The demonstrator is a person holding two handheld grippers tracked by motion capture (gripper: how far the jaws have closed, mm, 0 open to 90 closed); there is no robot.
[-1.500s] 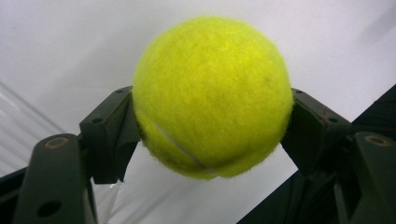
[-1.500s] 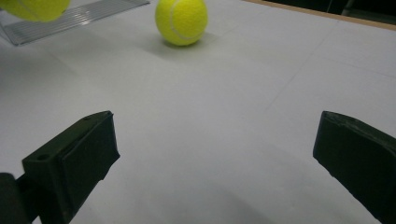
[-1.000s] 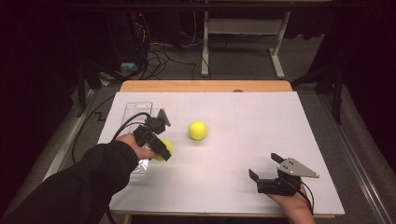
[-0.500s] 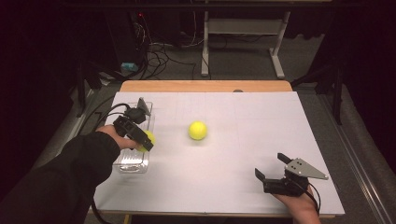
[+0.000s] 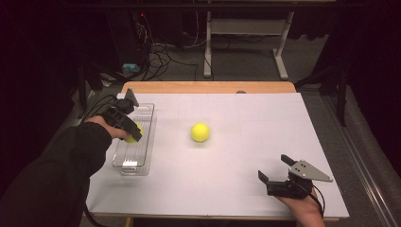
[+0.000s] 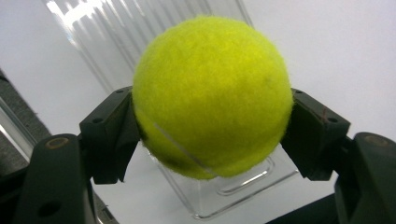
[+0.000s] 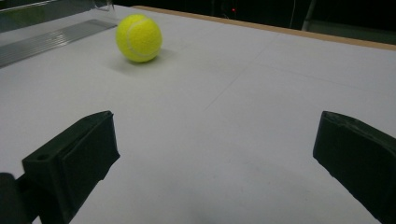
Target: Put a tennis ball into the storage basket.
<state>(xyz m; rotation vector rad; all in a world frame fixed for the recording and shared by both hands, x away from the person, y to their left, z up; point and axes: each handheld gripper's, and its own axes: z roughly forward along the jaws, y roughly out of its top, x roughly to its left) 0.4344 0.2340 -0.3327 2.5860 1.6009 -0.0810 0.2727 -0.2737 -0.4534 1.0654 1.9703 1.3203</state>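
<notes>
- Left gripper view: a fuzzy yellow-green felt tennis ball (image 6: 212,95) with a pale curved seam sits clenched between the two black jaws of the left tool (image 6: 212,135), pads pressing on both its sides.
- Beneath that held ball lies a clear ribbed plastic tray (image 6: 233,186), long and rectangular with rounded corners.
- High view: the left tool (image 5: 135,134) holds the ball (image 5: 129,134) above the tray (image 5: 146,142) at the left of the white, smooth desk (image 5: 227,175).
- A second fuzzy yellow-green tennis ball (image 5: 200,132) rests on the bare desk, well apart from the tray.
- Right tool (image 5: 273,181), black with a grey three-cornered plate, rests near the front right edge, jaws spread wide and released, nothing between them.
</notes>
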